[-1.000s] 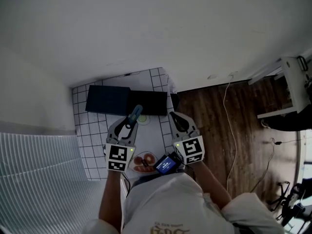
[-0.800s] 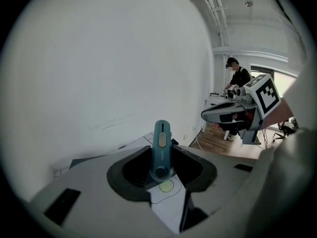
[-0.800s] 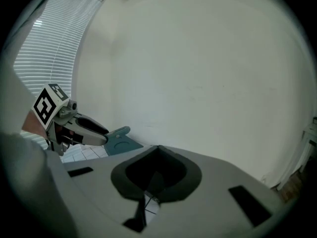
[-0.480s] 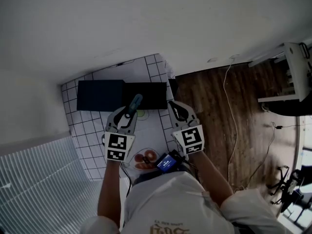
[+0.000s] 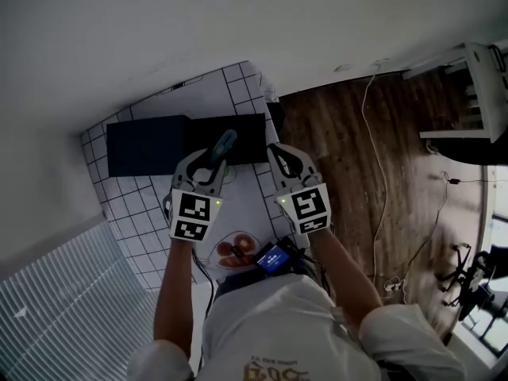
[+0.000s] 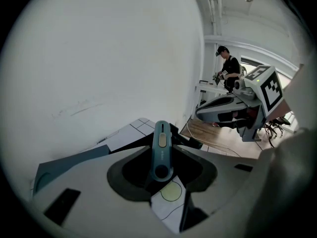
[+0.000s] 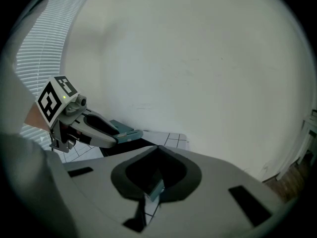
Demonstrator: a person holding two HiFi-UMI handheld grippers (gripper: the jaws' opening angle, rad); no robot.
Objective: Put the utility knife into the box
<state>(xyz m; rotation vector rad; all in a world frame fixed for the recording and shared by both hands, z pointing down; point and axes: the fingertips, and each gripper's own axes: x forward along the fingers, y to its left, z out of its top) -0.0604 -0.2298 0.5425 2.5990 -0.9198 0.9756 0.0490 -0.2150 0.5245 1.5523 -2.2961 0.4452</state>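
Note:
A teal utility knife [image 5: 221, 147] [image 6: 161, 148] is clamped between the jaws of my left gripper [image 5: 211, 163] [image 6: 162, 157]. It points forward, and its tip is over the near edge of the dark box [image 5: 232, 137]. The box lies open on the white tiled table [image 5: 238, 94], its black half beside a navy half [image 5: 147, 145]. My right gripper [image 5: 275, 153] [image 7: 157, 150] hovers to the right of the knife with its jaws shut and empty. In the right gripper view, the left gripper [image 7: 86, 125] and the knife [image 7: 124, 132] show at the left.
A round yellow-green mark [image 5: 226, 182] [image 6: 171, 192] is on the table under the left gripper. A small plate of red items [image 5: 236, 252] sits near my body. The white wall [image 5: 198, 22] is just behind the table. Wooden floor [image 5: 357, 149] with a cable is at the right. A person [image 6: 229, 73] stands far off.
Both grippers have moved forward toward the box. The knife's tip now reaches over the box's near edge. The left gripper's hold on the knife is unchanged.

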